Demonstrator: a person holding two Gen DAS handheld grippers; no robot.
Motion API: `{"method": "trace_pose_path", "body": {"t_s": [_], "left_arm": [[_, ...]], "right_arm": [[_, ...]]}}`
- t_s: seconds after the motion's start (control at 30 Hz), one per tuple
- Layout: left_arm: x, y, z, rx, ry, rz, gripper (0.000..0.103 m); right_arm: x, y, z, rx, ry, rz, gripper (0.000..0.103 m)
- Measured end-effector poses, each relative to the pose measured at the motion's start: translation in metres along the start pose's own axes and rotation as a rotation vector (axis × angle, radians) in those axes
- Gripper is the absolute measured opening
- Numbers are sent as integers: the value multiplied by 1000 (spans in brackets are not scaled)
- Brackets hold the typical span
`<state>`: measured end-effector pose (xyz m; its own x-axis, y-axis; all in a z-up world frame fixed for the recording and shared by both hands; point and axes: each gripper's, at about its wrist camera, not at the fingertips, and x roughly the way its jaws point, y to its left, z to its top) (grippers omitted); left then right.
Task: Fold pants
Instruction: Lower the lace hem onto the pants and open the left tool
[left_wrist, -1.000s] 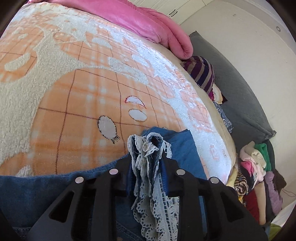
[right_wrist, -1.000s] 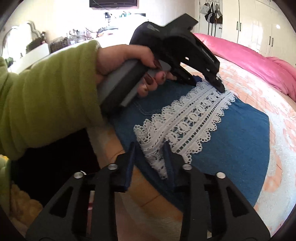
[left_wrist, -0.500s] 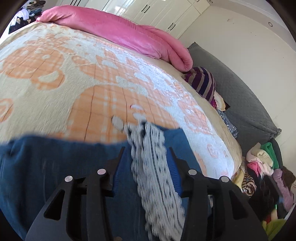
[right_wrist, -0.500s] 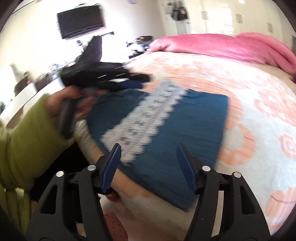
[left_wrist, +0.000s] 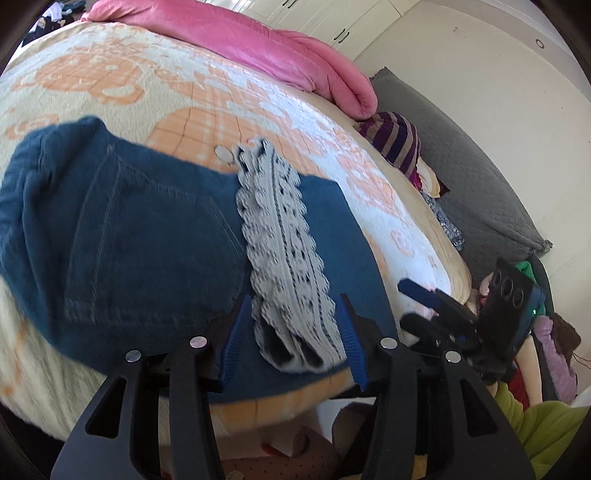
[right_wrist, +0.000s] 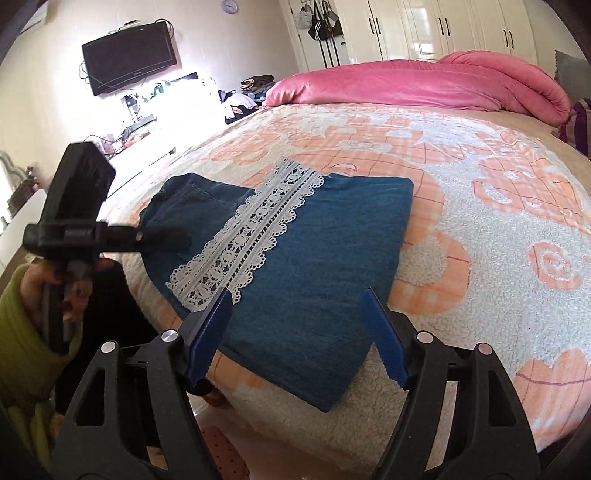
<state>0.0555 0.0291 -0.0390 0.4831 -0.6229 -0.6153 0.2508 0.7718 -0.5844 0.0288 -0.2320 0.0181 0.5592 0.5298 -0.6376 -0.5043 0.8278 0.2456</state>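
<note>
On the near edge of the bed (right_wrist: 480, 229): folded blue pants (right_wrist: 317, 236) lying flat on the orange-and-cream blanket, white lace strip (right_wrist: 255, 229) running across the top. Left hand-held gripper (left_wrist: 291, 332), jaws opening, empty, lace between them but untouched. Right hand-held gripper (right_wrist: 295, 332), jaws opening wide, empty, just off the near edge of the pants. Far side: rolled pink duvet (right_wrist: 424, 85)

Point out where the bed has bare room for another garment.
Free: the orange-and-cream fleece blanket between the folded blue denim pants with white lace strip and the rolled pink quilt. Crowded: the floor beside the bed, heaped with a pile of clothes.
</note>
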Motion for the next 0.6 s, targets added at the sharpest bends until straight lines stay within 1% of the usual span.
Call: {"method": "trace_pose_path", "body": {"t_s": [0.1,0.17,0.3,0.37,0.4,0.43,0.47,0.5,0.6], "left_arm": [[2,-5,-4,11,16,-1,47],[5,-7,-7,18,29,3,50],[11,-10,-14,34,48,42,50],[14,-12,-15,33,51,38,50],[16,-14,-16,43,49,48,44],[19,-18,-19,62,56,72,25],[23,-20,-21,77,66,84,15],[25,-21,-22,85,65,92,11],[16,-30,-25,142,59,129,10]], "right_arm": [[-1,-1,1,2,-2,-3,66],[-2,-3,1,4,-6,-5,66],[-2,-3,0,-8,-3,-10,66],[0,-3,0,-5,3,-6,66],[2,-3,0,-5,6,-3,66],[4,-2,-1,-7,10,1,66],[5,-2,-1,-8,13,3,66],[6,-2,-1,-10,16,2,66],[3,-2,-1,-7,11,3,66]]}}
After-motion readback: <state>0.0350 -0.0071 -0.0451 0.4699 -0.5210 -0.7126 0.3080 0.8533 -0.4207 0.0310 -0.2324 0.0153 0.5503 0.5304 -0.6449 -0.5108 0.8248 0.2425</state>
